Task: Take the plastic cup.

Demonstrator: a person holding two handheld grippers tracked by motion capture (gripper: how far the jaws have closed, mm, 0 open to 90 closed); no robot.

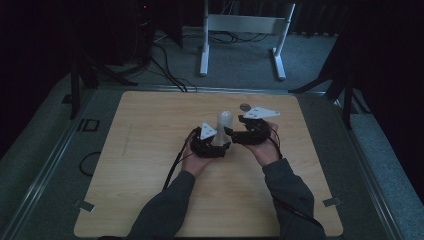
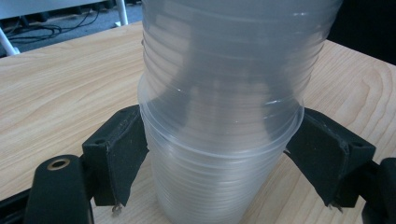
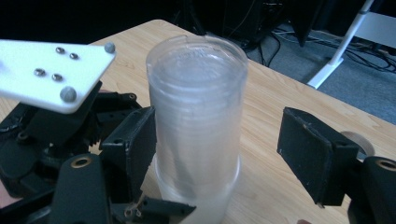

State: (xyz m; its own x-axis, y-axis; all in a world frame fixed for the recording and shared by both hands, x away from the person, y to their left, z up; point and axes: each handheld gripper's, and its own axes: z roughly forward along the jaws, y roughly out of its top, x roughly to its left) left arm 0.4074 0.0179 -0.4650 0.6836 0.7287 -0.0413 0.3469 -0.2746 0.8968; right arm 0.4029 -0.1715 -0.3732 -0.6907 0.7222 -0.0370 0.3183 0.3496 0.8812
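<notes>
Two grippers meet at a stack of clear plastic cups (image 1: 224, 125) that stands upside down on the wooden table (image 1: 150, 165), a little beyond its middle. The left gripper (image 2: 219, 156) has both black pads against the ribbed lower cups of the stack, one on each side, grasping it just under a protruding rim. The right gripper (image 3: 219, 140) is released: its jaws stand apart around the upper part of the stack, the left pad close beside the wall, the right pad well clear. A small round disc (image 1: 244, 106) lies on the table just beyond the right gripper.
</notes>
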